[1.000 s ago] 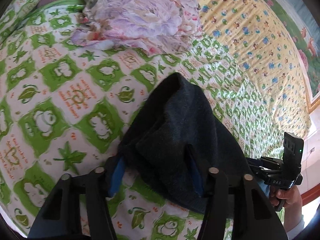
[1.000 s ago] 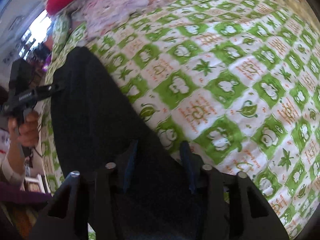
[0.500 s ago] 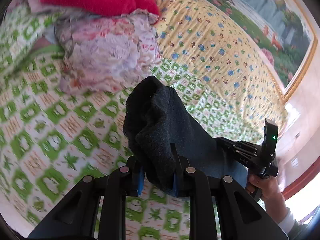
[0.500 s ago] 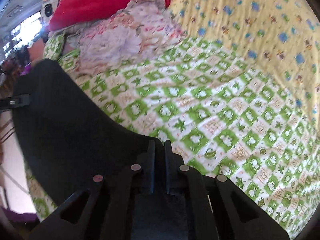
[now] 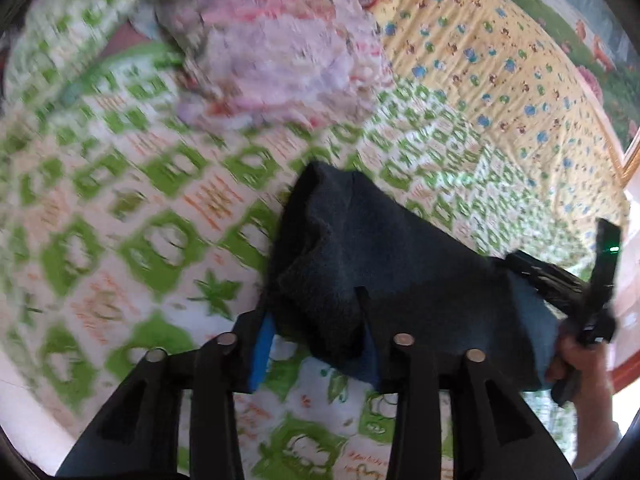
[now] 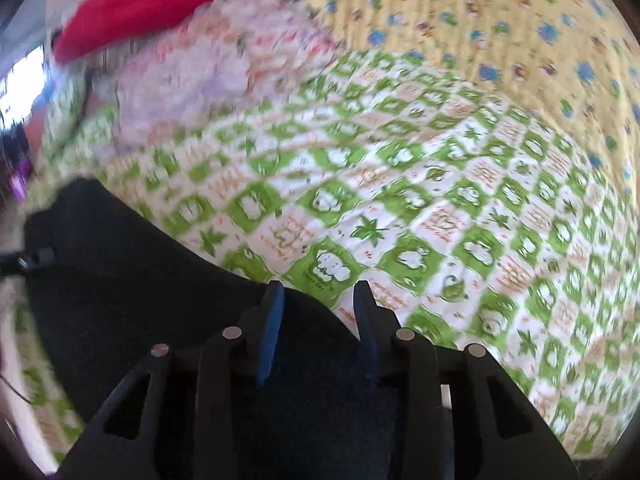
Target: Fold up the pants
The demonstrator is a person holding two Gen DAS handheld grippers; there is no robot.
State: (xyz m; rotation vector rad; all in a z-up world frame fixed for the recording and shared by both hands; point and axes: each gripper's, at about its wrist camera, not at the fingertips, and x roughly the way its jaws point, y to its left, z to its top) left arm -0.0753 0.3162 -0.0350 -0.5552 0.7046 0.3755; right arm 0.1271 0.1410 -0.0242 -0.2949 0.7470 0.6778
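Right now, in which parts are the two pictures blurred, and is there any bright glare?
Left wrist view: the green quilt and floral bedding are smeared, the dark pants sharper. Right wrist view: the floral bedding and red pillow blur; a window glares white at left.

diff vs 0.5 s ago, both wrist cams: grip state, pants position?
Both hand-held grippers have opened: half a second ago each was clamped on the dark pants; now the left hand-held gripper and the right hand-held gripper stand apart, with fabric between the fingers. The views are nearer the green checked bedspread, so the pants seem lowered. The floral bundle is unchanged.
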